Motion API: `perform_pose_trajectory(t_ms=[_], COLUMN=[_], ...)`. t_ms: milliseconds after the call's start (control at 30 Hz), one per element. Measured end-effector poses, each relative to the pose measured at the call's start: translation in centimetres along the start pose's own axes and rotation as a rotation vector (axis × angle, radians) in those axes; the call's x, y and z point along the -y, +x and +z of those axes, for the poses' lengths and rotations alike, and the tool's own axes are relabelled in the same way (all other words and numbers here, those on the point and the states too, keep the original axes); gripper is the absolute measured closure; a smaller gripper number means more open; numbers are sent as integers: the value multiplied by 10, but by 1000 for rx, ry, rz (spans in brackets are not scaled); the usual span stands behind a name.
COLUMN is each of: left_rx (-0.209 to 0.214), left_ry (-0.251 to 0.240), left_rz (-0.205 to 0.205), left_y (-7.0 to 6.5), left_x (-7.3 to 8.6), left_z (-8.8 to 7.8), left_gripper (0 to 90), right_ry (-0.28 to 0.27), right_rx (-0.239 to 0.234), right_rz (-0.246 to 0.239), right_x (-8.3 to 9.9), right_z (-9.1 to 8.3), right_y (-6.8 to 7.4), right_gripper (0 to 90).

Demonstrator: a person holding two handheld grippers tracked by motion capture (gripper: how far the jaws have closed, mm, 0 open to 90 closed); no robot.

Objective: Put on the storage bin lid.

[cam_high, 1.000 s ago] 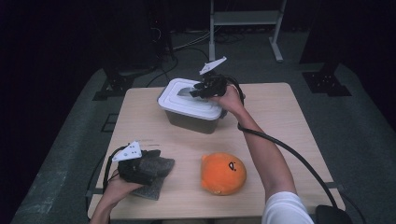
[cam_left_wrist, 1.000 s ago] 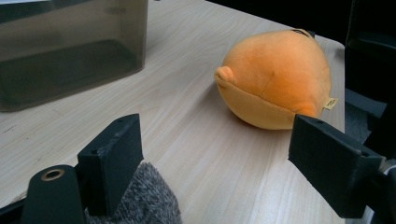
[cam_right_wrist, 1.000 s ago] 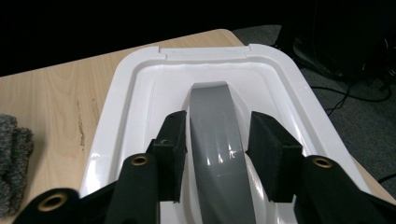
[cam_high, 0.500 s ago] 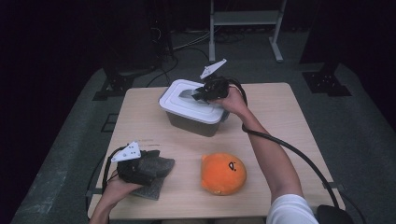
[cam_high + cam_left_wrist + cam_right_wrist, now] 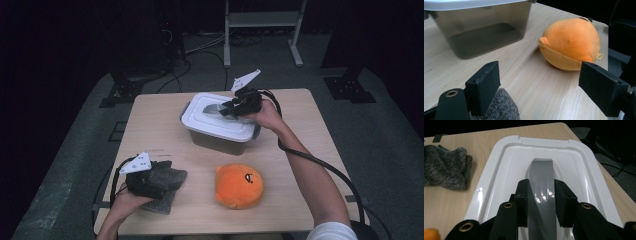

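Lid handle [image 5: 541, 182] sits between the right gripper [image 5: 541, 206] pads, which just closed and look clamped on it, so lift straight up; left gripper [image 5: 541, 86] gapes empty.

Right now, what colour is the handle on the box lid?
Grey, on the white lid; the handle shows best in the right gripper view.

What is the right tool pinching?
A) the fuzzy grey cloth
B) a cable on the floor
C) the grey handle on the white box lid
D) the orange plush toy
C: in the right gripper view the right tool has its two black jaws closed on either side of the grey handle that arches over the white lid.
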State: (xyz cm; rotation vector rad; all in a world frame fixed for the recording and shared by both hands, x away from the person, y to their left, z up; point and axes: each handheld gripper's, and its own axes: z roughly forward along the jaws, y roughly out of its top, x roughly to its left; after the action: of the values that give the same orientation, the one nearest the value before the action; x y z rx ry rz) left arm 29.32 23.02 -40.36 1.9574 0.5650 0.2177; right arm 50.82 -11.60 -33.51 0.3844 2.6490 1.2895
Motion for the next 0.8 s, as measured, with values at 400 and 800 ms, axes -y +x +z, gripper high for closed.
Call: perform_pose_trajectory(t_ms=[400, 800], left_rx=[1, 11], left_ry=[-5, 7], left_rz=[0, -10], left_y=[-3, -6], left_x=[-2, -1], left_z=[2, 8], left_gripper=[147, 141], right_ry=[10, -1], right_rx=[-15, -23], right_rz=[-10, -33], right_x=[24, 41], right_z=[-33, -52], right_y=[14, 27], right_gripper=[659, 659])
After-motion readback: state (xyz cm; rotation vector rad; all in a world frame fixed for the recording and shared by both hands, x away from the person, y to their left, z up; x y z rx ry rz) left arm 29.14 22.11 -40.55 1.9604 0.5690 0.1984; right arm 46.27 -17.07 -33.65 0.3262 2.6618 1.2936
